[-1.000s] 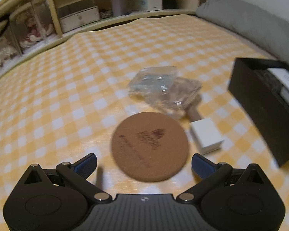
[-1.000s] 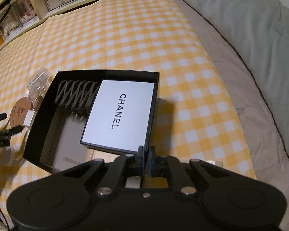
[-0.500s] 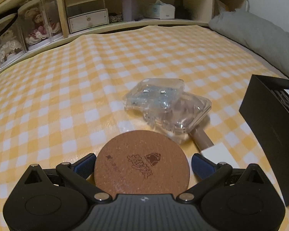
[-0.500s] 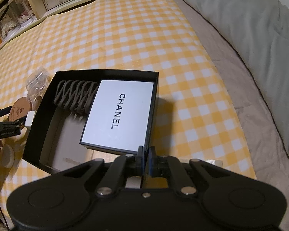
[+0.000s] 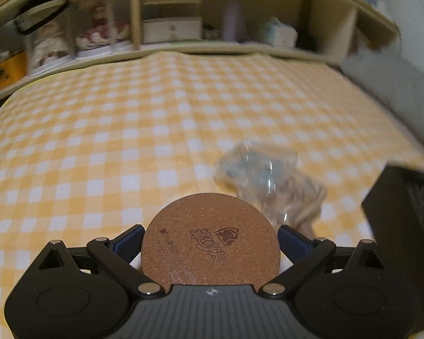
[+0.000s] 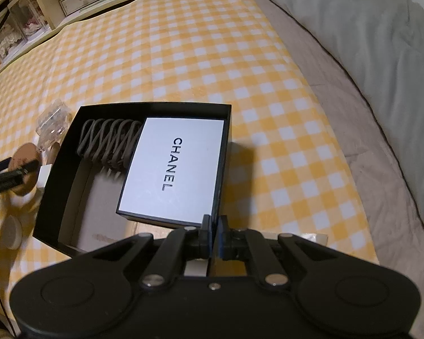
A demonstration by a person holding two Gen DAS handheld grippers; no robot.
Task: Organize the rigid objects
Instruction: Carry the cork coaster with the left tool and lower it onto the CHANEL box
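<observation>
Motion blur smears the clear plastic packaging, so its contents cannot be made out. The left gripper clamps a round cork coaster by its edges, apparently raised off the yellow checked cloth. The right gripper pinches the black box wall, beside the white Chanel box inside.

Each hand-held gripper, left and right, was matte black plastic with silver screws, round side discs, a ribbed centre plate and dark blue fingertip pads.
</observation>
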